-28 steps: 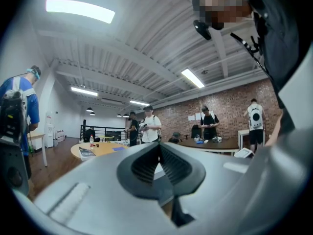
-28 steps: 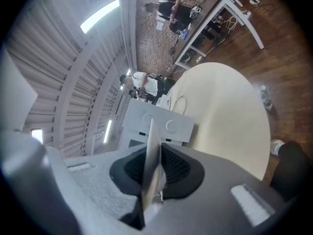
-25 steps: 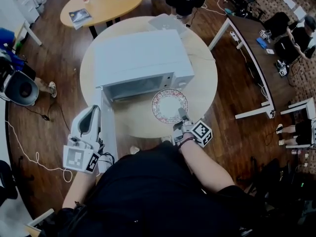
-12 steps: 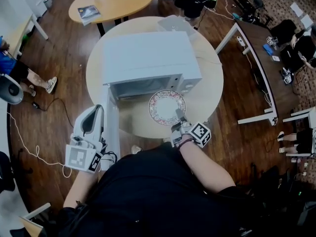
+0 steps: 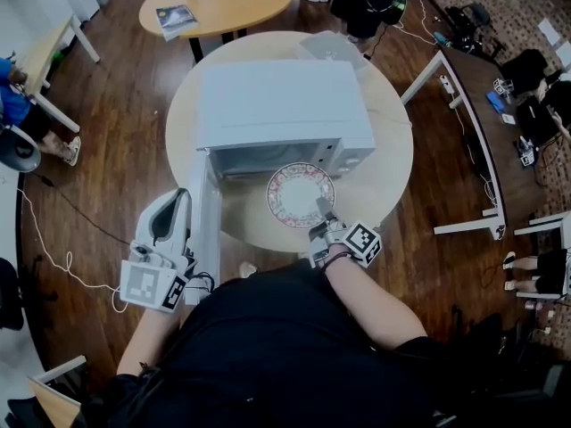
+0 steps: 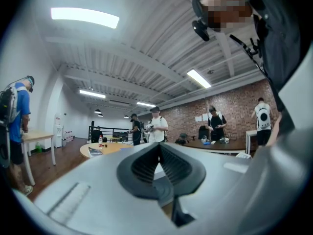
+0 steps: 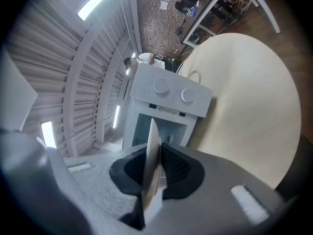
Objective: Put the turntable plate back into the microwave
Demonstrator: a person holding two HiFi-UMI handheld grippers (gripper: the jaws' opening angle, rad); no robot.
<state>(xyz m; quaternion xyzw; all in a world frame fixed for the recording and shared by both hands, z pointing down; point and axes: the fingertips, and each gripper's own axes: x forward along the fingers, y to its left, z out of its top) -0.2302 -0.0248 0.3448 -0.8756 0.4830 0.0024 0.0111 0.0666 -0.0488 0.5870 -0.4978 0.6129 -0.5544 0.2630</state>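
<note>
Turntable plate (image 5: 300,193) edgewise in right tool (image 5: 321,209)

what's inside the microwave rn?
Door open. In the right gripper view the visible cavity looks bare, but the plate, clamped edge-on in the right gripper, hides its middle. From overhead the top of the microwave covers the rest.
</note>
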